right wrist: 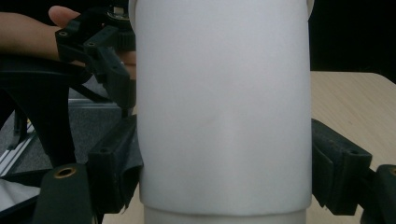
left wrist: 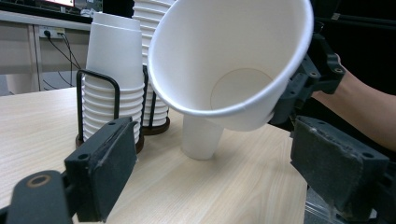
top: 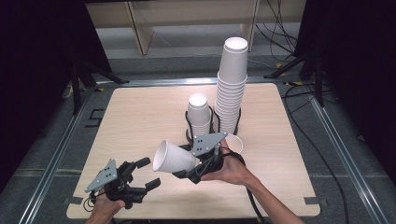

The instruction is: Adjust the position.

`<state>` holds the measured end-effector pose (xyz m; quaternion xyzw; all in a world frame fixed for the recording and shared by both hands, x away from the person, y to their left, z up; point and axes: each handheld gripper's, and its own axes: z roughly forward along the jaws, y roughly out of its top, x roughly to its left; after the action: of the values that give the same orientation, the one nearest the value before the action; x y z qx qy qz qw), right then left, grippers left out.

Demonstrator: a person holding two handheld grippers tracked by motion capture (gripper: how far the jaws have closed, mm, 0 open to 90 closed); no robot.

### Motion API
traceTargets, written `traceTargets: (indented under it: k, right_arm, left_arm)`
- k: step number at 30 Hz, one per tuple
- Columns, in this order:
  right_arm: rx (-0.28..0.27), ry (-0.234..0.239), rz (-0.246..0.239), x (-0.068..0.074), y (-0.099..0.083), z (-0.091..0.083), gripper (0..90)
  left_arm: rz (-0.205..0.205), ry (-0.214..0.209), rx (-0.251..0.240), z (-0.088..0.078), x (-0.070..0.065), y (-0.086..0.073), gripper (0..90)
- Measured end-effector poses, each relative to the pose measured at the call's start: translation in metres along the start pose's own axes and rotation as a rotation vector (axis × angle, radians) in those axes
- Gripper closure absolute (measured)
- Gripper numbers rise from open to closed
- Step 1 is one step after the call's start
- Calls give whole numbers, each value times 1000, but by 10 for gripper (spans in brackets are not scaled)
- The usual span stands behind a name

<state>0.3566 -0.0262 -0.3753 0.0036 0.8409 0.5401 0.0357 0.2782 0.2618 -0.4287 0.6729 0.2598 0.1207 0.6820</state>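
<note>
A white paper cup [top: 173, 157] lies on its side above the table, its mouth turned left, with my right gripper [top: 188, 168] shut on its lower end. In the right gripper view the cup [right wrist: 224, 107] is pressed between both pads [right wrist: 114, 163]. My left gripper [top: 148, 173] hovers near the table's front left corner, open, with nothing between its jaws. The left gripper view looks into the cup's mouth [left wrist: 233, 60], just beyond my left gripper [left wrist: 219, 163].
Two black wire holders stand mid-table, one with a tall cup stack [top: 231, 88], one with a short stack [top: 198, 114]. A single upright cup [top: 235, 142] stands just in front of them. The wooden table [top: 135, 116] has bare room at left.
</note>
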Motion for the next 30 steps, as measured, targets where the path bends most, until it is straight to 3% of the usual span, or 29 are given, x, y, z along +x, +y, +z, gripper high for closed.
traceTargets:
  k: [6, 7, 12, 21, 30]
  right_arm:
    - [11, 45, 20, 6, -1, 5, 227]
    - [-2, 48, -13, 5, -1, 6, 228]
    - [8, 89, -3, 10, -1, 11, 227]
    - [20, 118, -29, 14, -5, 22, 228]
    - [40, 149, -17, 20, -7, 31, 227]
  left_arm:
    - [5, -9, -1, 1, -1, 0, 139]
    - [9, -12, 2, 1, -2, 0, 139]
    - [22, -39, -3, 3, -7, 1, 128]
    - [33, -47, -5, 5, -10, 1, 58]
    - [61, -71, -15, 6, -11, 0, 43]
